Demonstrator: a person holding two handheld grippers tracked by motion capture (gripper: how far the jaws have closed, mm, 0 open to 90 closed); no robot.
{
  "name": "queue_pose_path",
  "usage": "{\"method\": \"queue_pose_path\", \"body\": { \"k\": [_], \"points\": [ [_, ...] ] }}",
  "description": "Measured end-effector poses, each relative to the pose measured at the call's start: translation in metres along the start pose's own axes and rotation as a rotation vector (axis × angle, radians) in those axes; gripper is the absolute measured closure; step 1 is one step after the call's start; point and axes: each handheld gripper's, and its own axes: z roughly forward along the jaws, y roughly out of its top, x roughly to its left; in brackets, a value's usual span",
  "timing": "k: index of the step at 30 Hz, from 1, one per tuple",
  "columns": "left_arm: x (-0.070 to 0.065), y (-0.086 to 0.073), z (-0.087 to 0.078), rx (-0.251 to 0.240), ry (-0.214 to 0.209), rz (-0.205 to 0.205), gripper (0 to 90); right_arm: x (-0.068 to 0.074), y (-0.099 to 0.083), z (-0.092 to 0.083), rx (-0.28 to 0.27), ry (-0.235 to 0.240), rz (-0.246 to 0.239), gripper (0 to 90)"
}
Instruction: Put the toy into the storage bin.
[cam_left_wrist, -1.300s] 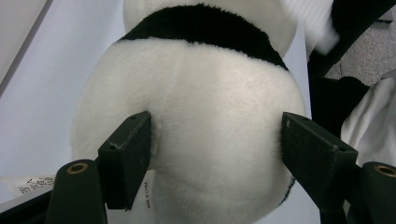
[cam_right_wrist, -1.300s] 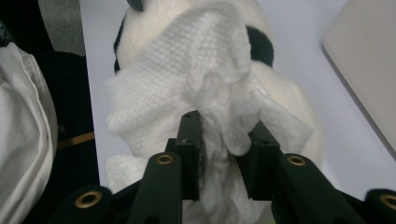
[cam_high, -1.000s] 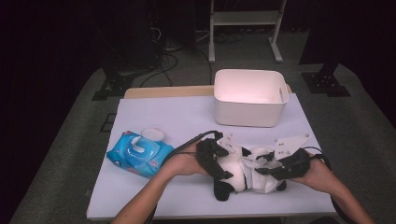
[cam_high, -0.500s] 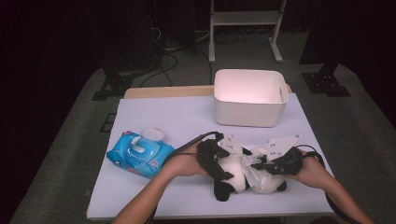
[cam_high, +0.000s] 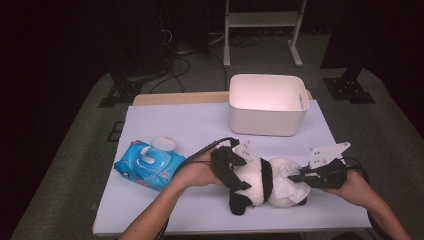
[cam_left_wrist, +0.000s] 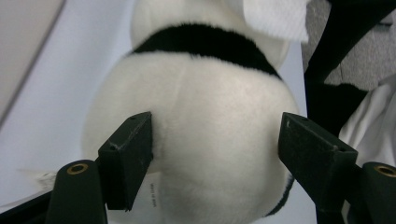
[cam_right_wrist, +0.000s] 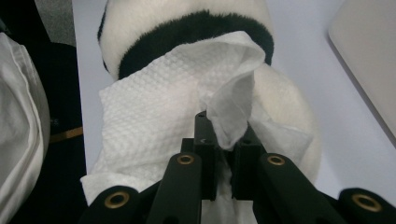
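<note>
A black-and-white plush panda (cam_high: 255, 182) lies on the white table (cam_high: 175, 125) near its front edge. My left gripper (cam_high: 240, 172) comes in from the left, its jaws shut on the panda's white body (cam_left_wrist: 201, 116), one pad on each side. A white wipe (cam_high: 287, 187) is draped over the right part of the toy. My right gripper (cam_high: 298, 178) reaches in from the right and is shut on a raised fold of that wipe (cam_right_wrist: 154, 112). In the right gripper view the fold stands up between the closed jaws of the right gripper (cam_right_wrist: 223, 135), with the panda (cam_right_wrist: 187, 23) behind.
A blue pack of wet wipes (cam_high: 150, 162) lies at the left with its flap open, and a round white lid (cam_high: 163, 142) sits just behind it. A white plastic bin (cam_high: 267, 122) stands at the back right. A wooden board (cam_high: 175, 98) edges the table's far side.
My right gripper moved in toward the panda, closed on the wipe, then drew back a little to the right. The left gripper and the panda stayed in place.
</note>
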Motion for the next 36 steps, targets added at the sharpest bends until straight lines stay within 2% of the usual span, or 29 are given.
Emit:
{"method": "queue_pose_path", "body": {
  "k": [3, 5, 6, 7, 8, 12, 14, 23, 27, 28, 31, 36],
  "points": [
    [0.006, 0.006, -0.008, -0.024, 0.038, -0.011, 26.0, 0.0, -0.001, 0.0, -0.008, 0.018, 0.002, 83.1],
    [0.01, 0.009, -0.006, 0.013, 0.053, -0.008, 26.0, 0.001, -0.002, 0.0, -0.009, 0.017, 0.005, 83.1],
    [0.012, 0.009, -0.002, 0.032, 0.052, -0.016, 26.0, 0.002, -0.002, 0.0, -0.009, 0.016, 0.002, 83.0],
    [0.014, 0.008, 0.002, 0.042, 0.032, -0.025, 26.0, 0.002, -0.002, 0.0, -0.014, 0.014, 0.002, 82.7],
    [0.014, 0.006, 0.007, 0.04, 0.012, -0.037, 26.0, 0.002, -0.002, -0.001, -0.02, 0.015, 0.007, 82.0],
    [0.014, 0.002, 0.011, 0.018, 0.003, -0.052, 26.0, 0.005, 0.001, 0.0, -0.034, 0.018, 0.009, 74.3],
    [0.012, 0.002, 0.01, 0.023, 0.008, -0.048, 26.0, 0.009, 0.008, 0.002, -0.035, 0.013, -0.015, 68.5],
    [0.007, 0.003, 0.012, 0.032, 0.023, -0.031, 26.0, 0.021, 0.026, 0.02, -0.022, 0.007, -0.088, 59.4],
    [0.005, 0.002, 0.014, 0.036, 0.023, -0.029, 26.0, 0.024, 0.038, 0.033, -0.001, -0.005, -0.118, 60.6],
    [0.005, 0.002, 0.014, 0.041, 0.021, -0.025, 26.0, 0.024, 0.04, 0.036, -0.002, -0.004, -0.127, 62.8],
    [0.003, 0.0, 0.014, 0.031, 0.016, -0.018, 26.6, 0.021, 0.044, 0.038, -0.014, 0.013, -0.133, 80.5],
    [0.002, -0.003, 0.014, 0.018, 0.014, -0.013, 28.6, 0.011, 0.043, 0.034, -0.017, 0.057, -0.113, 83.6]
  ]
}}
